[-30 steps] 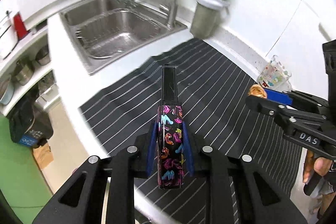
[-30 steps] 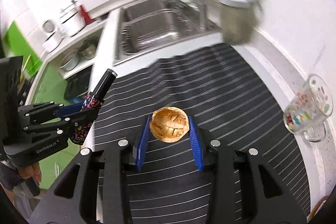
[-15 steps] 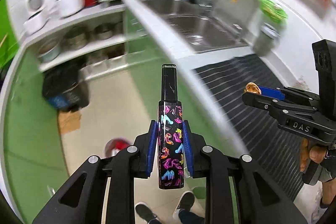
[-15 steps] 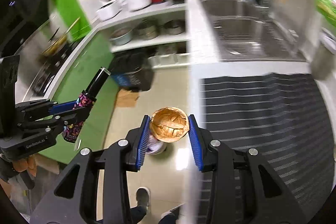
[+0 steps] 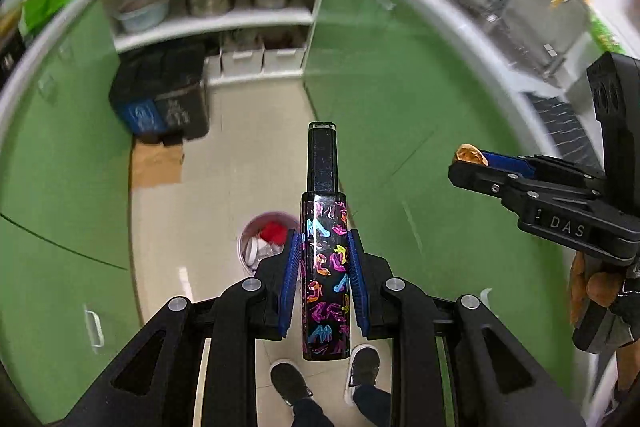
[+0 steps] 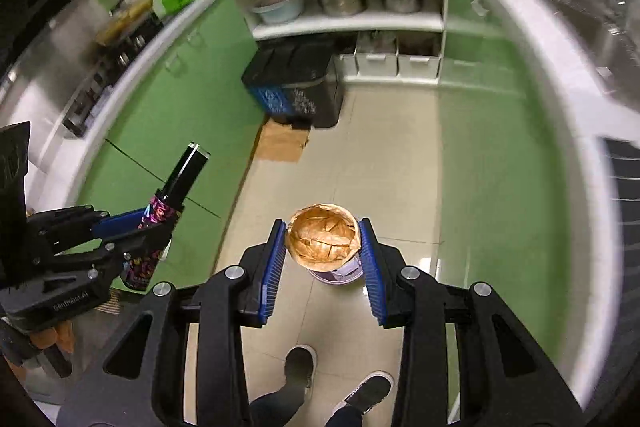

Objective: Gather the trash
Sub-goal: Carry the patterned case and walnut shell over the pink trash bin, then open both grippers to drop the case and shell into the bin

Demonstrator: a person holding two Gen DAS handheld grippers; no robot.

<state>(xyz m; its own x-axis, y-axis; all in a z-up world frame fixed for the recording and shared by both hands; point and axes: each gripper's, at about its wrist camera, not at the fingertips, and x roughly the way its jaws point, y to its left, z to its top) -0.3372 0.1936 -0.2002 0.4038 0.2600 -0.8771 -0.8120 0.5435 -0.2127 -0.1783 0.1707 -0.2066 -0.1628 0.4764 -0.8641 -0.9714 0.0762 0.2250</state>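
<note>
Patterned bottle (image 5: 325,279) clamped in left hand-held gripper (image 5: 323,259); crumpled wrapper (image 6: 322,237) (golden) gripped in right hand-held gripper (image 6: 323,247).

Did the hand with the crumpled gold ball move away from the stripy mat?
Yes. The right gripper, shut on the gold ball, swung off the striped mat and now hangs over the little bin on the floor.

Below us the tiled floor (image 6: 384,163) lies open between the green cabinets (image 6: 172,131) on either side. On it we see a small waste bin (image 5: 262,241), a black bin (image 6: 296,87) against the shelving's foot, flat cardboard (image 6: 282,143) beside it, and shoes (image 6: 300,363) at the near edge.
</note>
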